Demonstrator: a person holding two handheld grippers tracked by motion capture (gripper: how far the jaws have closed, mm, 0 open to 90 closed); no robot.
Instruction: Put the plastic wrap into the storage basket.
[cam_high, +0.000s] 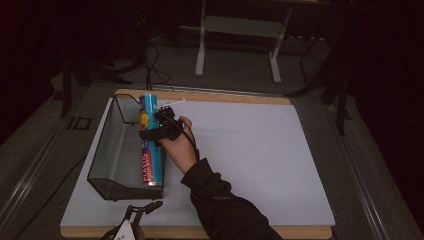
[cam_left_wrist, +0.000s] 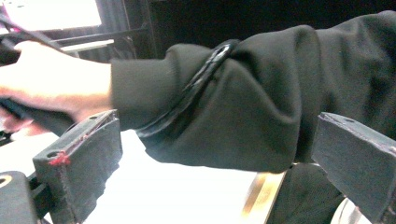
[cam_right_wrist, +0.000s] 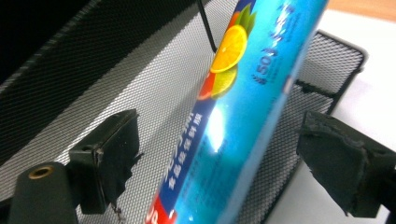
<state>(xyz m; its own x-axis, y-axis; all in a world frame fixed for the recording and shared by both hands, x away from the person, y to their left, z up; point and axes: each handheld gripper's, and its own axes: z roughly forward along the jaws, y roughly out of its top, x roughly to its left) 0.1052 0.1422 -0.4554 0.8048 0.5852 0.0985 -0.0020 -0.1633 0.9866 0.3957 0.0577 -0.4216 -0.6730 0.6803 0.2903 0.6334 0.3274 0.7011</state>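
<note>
Dim workshop floor surrounds a white-topped table (cam_high: 250, 150) where a black mesh tray (cam_high: 107, 150) sits at the left. Lying along the tray's right side is a blue foil-wrap box (cam_high: 151, 145), apparently already set down. Above it, the right gripper (cam_high: 159, 131) has its jaws spread wide on either side of the box, pads clear of it. Near the table's front edge, the left gripper (cam_high: 131, 223) waits with jaws open and empty. Judged from this, placement looks finished; only withdrawal remains.
</note>
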